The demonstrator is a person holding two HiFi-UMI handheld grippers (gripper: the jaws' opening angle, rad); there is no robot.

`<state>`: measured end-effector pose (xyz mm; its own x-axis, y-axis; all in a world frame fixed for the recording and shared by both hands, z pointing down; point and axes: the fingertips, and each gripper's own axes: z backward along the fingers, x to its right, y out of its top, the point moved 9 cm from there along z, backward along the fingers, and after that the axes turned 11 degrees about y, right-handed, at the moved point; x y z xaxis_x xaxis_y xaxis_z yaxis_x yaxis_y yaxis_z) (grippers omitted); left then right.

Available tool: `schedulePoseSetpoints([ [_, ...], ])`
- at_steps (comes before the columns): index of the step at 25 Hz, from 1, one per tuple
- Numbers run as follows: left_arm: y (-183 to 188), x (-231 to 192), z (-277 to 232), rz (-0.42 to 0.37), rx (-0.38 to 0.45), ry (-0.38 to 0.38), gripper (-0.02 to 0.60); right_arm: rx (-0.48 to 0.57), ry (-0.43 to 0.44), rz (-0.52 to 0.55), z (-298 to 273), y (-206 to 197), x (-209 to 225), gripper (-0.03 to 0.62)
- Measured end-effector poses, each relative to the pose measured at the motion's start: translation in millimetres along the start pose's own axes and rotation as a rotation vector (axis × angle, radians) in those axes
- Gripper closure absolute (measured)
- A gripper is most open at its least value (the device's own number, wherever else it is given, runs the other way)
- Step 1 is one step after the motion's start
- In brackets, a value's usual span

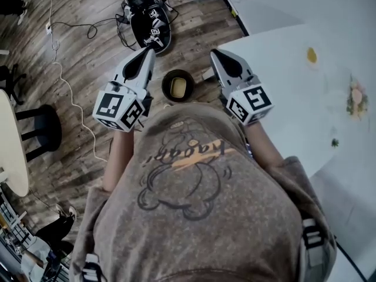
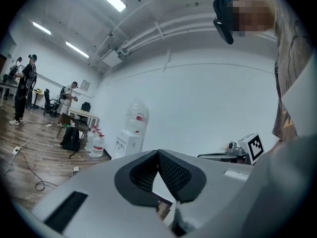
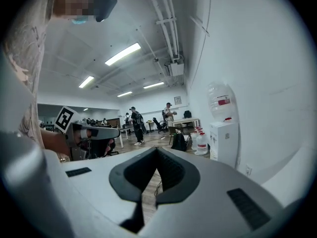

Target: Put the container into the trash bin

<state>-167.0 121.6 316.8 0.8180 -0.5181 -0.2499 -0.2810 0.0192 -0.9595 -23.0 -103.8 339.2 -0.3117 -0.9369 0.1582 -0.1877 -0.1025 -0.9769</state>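
Straight below me on the wood floor stands a dark round trash bin point(image 1: 166, 82), seen from above. A yellowish container point(image 1: 178, 87) lies inside it. My left gripper point(image 1: 148, 51) is held up left of the bin, its jaws shut and empty. On the bin's right, my right gripper point(image 1: 215, 53) is also shut, with nothing between its pads. In the left gripper view the jaw tips point(image 2: 158, 153) meet against a white wall. The right gripper view shows its own tips point(image 3: 157, 150) touching, with the left gripper point(image 3: 86, 131) off to the side.
A white table point(image 1: 282, 93) with small scraps on it fills the right. A black backpack point(image 1: 147, 17) and cables lie on the floor ahead, and a black stool point(image 1: 38, 129) stands at the left. A water dispenser point(image 3: 223, 133) stands by the wall, with people further back.
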Motion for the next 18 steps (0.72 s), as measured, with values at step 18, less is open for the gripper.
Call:
schedulePoseSetpoints([
  [18, -26.3, -8.2, 11.2, -0.013, 0.021, 0.076, 0.578, 0.015, -0.069, 0.003, 7.4, -20.1, 1.0, 0.594],
])
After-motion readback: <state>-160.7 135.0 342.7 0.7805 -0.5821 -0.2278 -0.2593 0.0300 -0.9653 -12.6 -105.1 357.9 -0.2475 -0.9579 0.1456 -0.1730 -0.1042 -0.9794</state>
